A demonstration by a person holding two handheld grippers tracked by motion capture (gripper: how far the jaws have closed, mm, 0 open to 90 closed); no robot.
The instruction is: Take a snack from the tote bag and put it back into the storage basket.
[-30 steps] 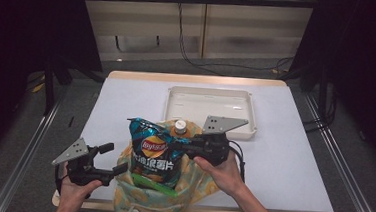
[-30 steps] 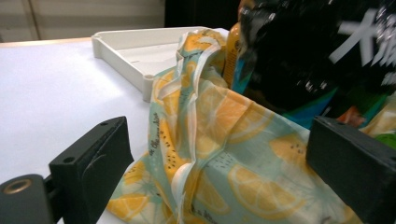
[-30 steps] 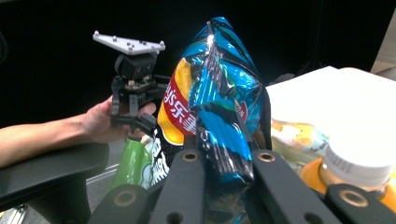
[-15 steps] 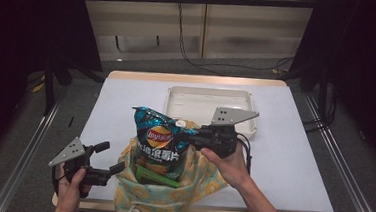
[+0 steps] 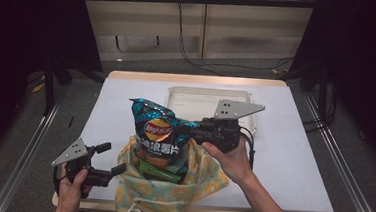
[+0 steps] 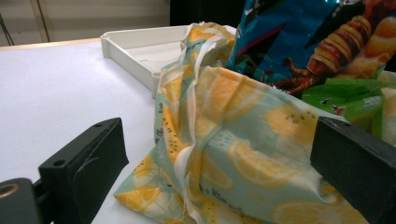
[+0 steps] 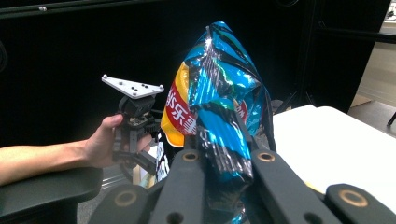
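A blue crisp bag (image 5: 160, 133) hangs upright, its lower end still in the mouth of a yellow lemon-print cloth bag (image 5: 169, 195). My right gripper (image 5: 192, 131) is shut on the crisp bag's right edge; in the right gripper view the jaws pinch the foil (image 7: 223, 161) of the crisp bag (image 7: 212, 79). My left gripper (image 5: 112, 159) is open by the cloth bag's left side. In the left gripper view its jaws stand wide apart, with the cloth bag (image 6: 233, 154) ahead of them. A green packet (image 5: 155, 171) lies inside the bag.
A white tray (image 5: 249, 103) sits on the white table (image 5: 292, 163) behind the bags. The table's front edge runs just below the cloth bag. The person's left hand and left gripper (image 7: 134, 122) show far off in the right gripper view.
My right gripper has risen, drawing the crisp bag further up out of the cloth bag. The left gripper has stayed in place.
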